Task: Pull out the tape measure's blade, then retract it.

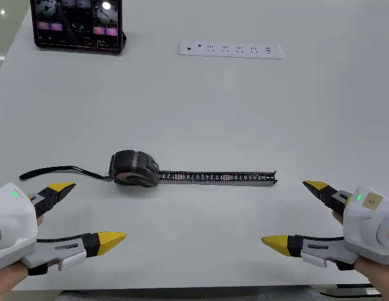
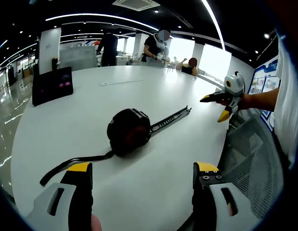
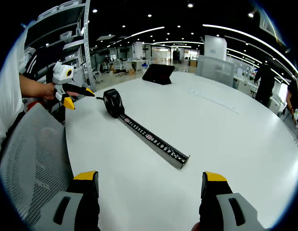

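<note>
White table [image 1: 245, 94] with a rounded near edge, set in a large open-plan office with ceiling strip lights.

1. Gripper pose
- Left gripper [image 1: 97, 212]: held low over the near edge at the left corner. Its yellow-tipped jaws point in and forward toward the middle of the table. They are spread wide and hold nothing.
- Right gripper [image 1: 285, 212]: mirrors this at the near right corner, jaws pointing in toward the left. They are likewise spread wide with nothing between them.
- On each gripper, one jaw lies farther from the near edge and one closer to it.
- The grippers are well apart from each other and touch no object.
- In the left gripper view, a bare forearm [image 2: 264, 98] reaches level from a white sleeve to the right gripper, above a mesh chair back [image 2: 250, 149].

2. Tape measure
- Case [image 1: 134, 168]: dark and rounded, lying on its side on the table, toward the near edge and left of centre.
- Blade [image 1: 216, 177]: pulled out and lying flat on the table with its printed face up. Its long axis runs parallel to the near edge.
- The blade leaves the case toward the right. Its hook end points at the right side of the table, short of the right gripper.
- Strap [image 1: 56, 171]: black, trailing from the opposite side of the case toward the left edge, near the left gripper's farther jaw.

3. Other items
- Tablet [image 1: 78, 25]: propped at the far left corner, screen lit.
- Power strip [image 1: 231, 49]: white, lying flat toward the far edge.
</note>
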`<state>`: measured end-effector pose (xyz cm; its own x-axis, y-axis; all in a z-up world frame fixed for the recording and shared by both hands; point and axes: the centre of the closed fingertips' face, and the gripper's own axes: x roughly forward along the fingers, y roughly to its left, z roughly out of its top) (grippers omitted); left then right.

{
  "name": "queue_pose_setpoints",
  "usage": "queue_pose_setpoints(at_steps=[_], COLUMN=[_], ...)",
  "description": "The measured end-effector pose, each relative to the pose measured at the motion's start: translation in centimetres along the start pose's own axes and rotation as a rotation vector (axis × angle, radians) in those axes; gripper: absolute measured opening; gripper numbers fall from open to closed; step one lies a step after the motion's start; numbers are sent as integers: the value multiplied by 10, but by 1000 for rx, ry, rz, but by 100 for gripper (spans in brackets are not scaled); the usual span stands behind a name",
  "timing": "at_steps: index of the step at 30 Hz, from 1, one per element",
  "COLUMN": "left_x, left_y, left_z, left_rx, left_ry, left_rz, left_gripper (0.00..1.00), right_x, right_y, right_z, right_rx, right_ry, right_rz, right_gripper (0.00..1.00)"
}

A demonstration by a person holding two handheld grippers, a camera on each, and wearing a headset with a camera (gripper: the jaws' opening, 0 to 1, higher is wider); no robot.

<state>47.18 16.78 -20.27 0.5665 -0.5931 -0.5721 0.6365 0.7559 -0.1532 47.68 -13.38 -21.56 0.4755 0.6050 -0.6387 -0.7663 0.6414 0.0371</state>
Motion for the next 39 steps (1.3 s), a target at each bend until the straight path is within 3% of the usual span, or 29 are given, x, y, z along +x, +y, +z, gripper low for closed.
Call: queue_pose_setpoints(at_steps=[18,39], left_x=[15,39], left_y=[10,8], left_z=[18,21], left_rx=[5,-65], left_ry=[-12,-17], left_rz=[-5,26], left_gripper=[82,81], right_x=[6,10], right_y=[-17,-35], right_z=[7,1], right_rx=[-37,-98], right_ry=[14,71], right_rz=[10,37], right_gripper=[86,84])
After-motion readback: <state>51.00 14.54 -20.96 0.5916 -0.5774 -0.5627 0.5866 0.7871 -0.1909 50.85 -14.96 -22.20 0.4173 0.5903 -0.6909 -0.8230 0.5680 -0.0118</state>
